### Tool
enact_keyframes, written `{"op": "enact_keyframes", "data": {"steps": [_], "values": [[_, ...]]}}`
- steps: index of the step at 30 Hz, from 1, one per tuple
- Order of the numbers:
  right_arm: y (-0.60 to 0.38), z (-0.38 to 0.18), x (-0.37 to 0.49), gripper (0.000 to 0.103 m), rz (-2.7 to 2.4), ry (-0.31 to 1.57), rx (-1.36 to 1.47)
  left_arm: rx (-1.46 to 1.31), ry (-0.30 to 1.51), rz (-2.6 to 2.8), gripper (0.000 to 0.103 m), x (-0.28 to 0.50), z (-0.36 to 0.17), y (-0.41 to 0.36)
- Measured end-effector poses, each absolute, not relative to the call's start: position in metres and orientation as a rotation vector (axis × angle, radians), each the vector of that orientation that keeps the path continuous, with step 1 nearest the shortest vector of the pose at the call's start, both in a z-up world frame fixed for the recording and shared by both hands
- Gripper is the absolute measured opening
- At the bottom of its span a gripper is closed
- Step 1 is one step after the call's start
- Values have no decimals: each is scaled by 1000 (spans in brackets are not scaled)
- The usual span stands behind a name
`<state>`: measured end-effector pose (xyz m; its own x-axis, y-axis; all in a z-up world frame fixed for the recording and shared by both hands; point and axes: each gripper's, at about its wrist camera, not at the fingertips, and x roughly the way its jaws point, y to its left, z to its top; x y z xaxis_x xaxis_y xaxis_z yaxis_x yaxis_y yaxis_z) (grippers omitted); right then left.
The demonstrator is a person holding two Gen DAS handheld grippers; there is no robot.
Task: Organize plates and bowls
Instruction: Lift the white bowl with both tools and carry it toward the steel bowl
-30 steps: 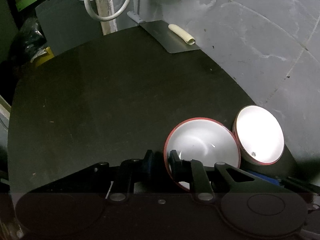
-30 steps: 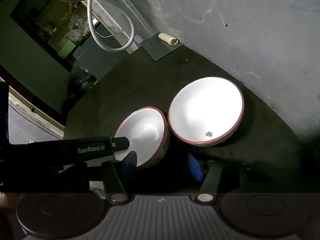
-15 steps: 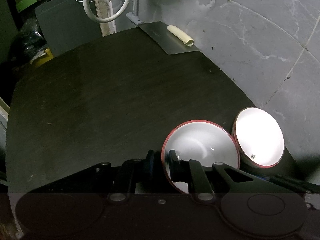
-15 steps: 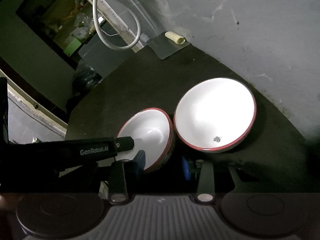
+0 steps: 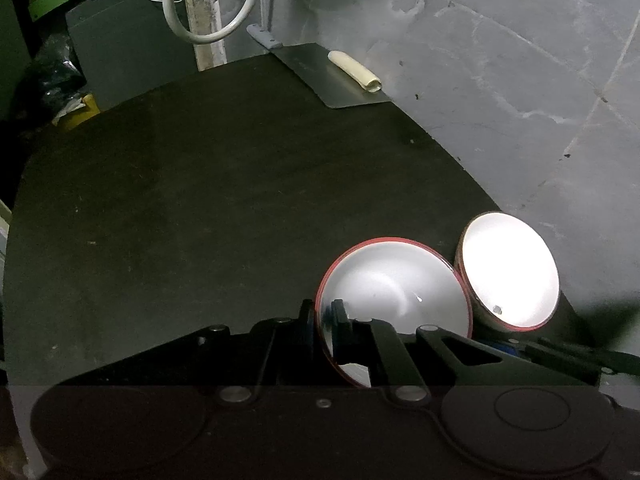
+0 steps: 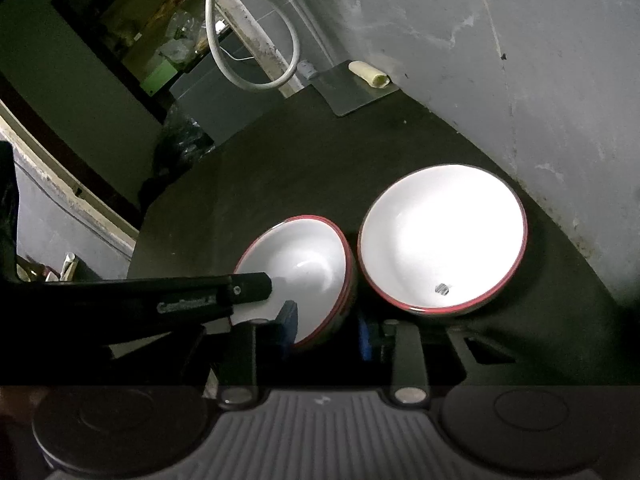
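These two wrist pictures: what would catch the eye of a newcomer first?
Two white bowls with red rims glow on the dark table by the grey wall: the nearer bowl and the brighter far bowl, side by side. The left tongs pinch the nearer bowl's rim, and the right tongs are closing around the same bowl.

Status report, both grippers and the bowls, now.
Left hand-held gripper shut on near bowl rim. Right hand-held gripper closing around same bowl. Far bowl touching it.
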<state>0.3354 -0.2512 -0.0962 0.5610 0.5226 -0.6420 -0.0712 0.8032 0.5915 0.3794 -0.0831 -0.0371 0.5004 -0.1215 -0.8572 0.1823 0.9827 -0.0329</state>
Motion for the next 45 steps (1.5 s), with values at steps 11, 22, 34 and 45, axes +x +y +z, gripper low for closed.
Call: {"op": "enact_keyframes", "data": {"steps": [11, 22, 34, 45], "values": [[-254, -88, 327, 32, 392, 889, 538, 56, 1005, -185, 7, 367, -26, -82], [-259, -63, 308, 32, 429, 823, 533, 48, 950, -176, 7, 341, 1, -79], [-255, -28, 281, 32, 523, 755, 517, 9, 857, -118, 7, 296, 39, -66], [-236, -7, 250, 32, 561, 726, 483, 1, 817, -109, 7, 263, 54, -43]]}}
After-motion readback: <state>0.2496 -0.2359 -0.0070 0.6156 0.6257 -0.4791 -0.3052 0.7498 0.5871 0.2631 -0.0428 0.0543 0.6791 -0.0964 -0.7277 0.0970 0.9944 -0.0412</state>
